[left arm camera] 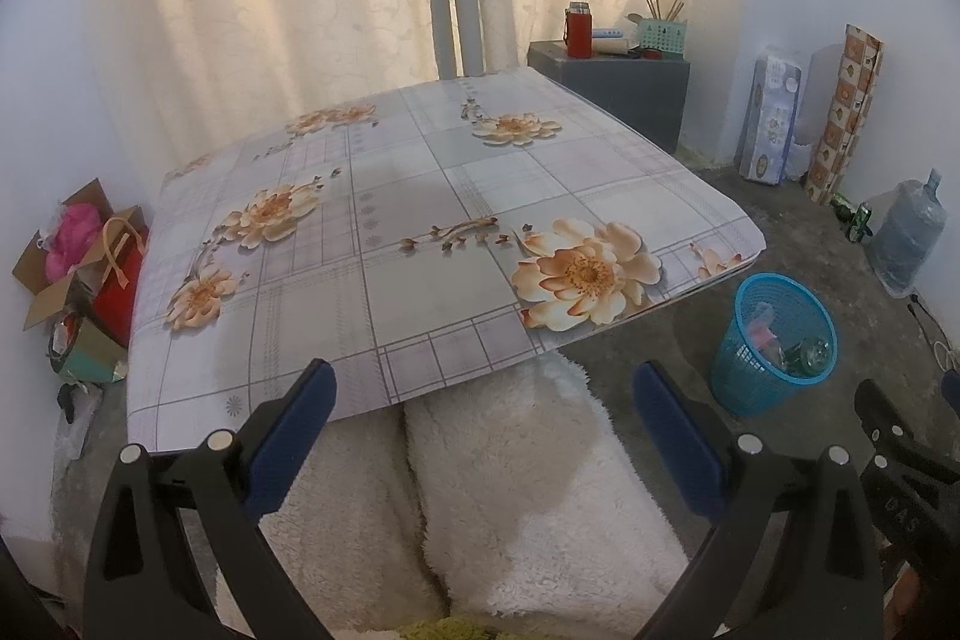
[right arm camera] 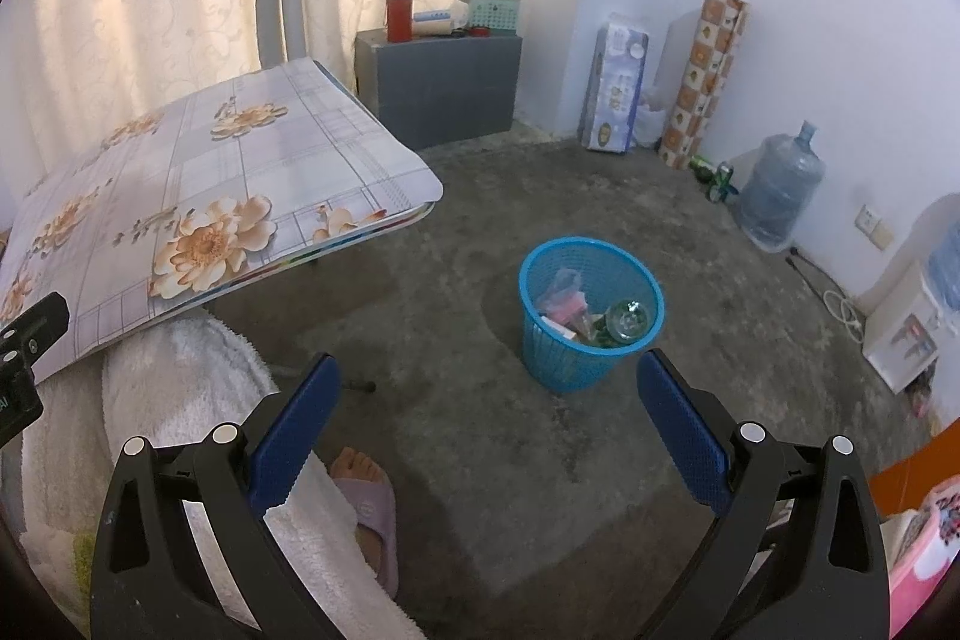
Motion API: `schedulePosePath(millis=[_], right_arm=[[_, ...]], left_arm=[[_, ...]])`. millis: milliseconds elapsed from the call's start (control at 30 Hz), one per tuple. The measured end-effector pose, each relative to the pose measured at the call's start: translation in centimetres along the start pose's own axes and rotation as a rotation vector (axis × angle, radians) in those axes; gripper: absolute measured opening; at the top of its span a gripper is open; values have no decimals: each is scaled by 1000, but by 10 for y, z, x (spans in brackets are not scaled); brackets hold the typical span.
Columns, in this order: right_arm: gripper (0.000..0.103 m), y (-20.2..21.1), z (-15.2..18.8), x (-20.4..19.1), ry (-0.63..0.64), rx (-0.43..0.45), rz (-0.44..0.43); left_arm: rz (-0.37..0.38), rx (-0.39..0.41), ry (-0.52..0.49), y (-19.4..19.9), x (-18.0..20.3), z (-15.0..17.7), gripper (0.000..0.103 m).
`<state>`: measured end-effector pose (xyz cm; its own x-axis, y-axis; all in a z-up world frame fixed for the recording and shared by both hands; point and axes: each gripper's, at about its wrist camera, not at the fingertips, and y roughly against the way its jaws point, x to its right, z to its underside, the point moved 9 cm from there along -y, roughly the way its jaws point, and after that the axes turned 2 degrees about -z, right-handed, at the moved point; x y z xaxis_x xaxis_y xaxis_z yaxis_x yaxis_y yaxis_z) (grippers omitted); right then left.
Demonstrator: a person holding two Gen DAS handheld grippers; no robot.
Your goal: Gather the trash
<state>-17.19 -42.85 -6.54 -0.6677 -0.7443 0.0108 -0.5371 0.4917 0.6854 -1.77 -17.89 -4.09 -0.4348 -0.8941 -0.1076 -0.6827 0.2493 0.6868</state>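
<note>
A blue mesh wastebasket (right arm camera: pixel 591 313) stands on the concrete floor right of the table; it holds wrappers and a glass bottle (right arm camera: pixel 627 321). The left wrist view shows the same wastebasket (left arm camera: pixel 774 343) beyond the table's right corner. My left gripper (left arm camera: pixel 483 385) is open and empty, held low over the person's lap at the near edge of the flowered tablecloth (left arm camera: pixel 420 220). My right gripper (right arm camera: pixel 487 379) is open too, with nothing between its blue pads, above the floor just short of the basket. No loose trash shows on the tablecloth.
A person's legs in white fleece (left arm camera: pixel 510 490) and a slippered foot (right arm camera: pixel 369 496) lie below the grippers. A grey cabinet (right arm camera: pixel 441 85), a tissue pack (right arm camera: pixel 618 85), a patterned roll (right arm camera: pixel 705 79) and a water jug (right arm camera: pixel 780 184) line the far wall. Boxes and bags (left arm camera: pixel 84 274) sit left of the table.
</note>
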Motion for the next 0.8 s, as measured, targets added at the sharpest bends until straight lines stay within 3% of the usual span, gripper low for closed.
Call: schedulePosePath(millis=[800], right_arm=[[95, 1, -1, 0, -2, 0, -1]], left_arm=[[3, -8, 8, -1, 0, 3, 97]])
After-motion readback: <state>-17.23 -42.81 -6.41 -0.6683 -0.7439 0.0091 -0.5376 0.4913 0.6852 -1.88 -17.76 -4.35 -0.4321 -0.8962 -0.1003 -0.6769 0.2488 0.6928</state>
